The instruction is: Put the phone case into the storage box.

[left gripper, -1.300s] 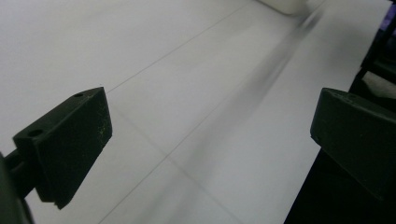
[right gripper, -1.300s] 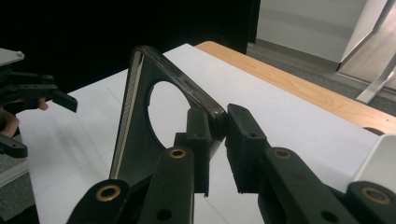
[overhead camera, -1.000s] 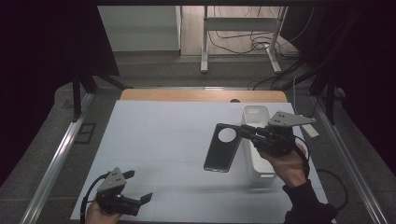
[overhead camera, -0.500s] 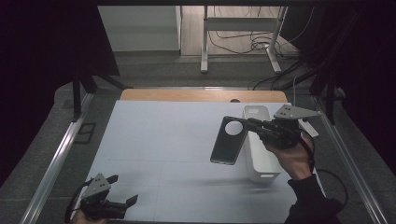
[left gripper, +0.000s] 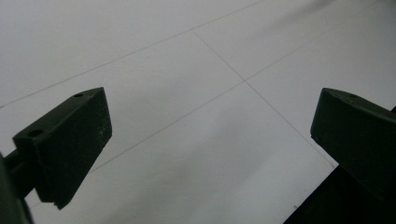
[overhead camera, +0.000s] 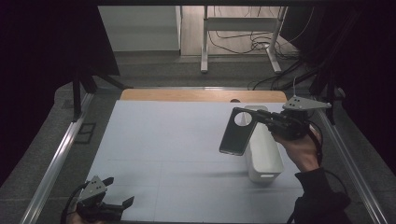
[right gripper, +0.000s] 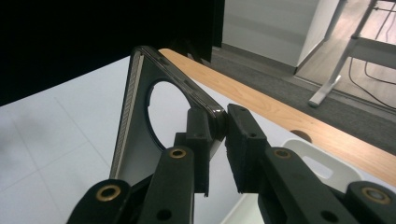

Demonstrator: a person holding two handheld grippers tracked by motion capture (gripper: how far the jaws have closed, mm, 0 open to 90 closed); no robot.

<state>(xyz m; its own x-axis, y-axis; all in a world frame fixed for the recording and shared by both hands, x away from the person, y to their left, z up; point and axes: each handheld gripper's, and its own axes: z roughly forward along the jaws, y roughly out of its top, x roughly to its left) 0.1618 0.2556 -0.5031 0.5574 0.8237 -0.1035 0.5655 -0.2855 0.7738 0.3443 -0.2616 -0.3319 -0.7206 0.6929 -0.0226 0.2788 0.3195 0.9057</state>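
A dark phone case [overhead camera: 238, 131] with a round camera cutout hangs upright above the white table [overhead camera: 177, 140], just left of a white bin [overhead camera: 266, 158]. My right gripper [overhead camera: 261, 119] is shut on the case's upper right edge. In the right gripper view the two pads pinch the case [right gripper: 140, 116] at its corner, where the right gripper [right gripper: 223, 122] closes, and the bin's rim [right gripper: 322, 168] lies below. My left gripper [overhead camera: 119, 191] rests low at the near left corner of the table, open. The left gripper [left gripper: 210, 135] has bare table between its jaws.
A wooden strip [overhead camera: 201, 95] runs along the table's far edge. Metal rails [overhead camera: 56, 158] flank the table on both sides. Beyond it stand a desk frame [overhead camera: 205, 42] and floor cables [overhead camera: 252, 44].
The right gripper carried the phone case to the right and farther back, up to the bin. The left gripper drew back toward the near left corner.
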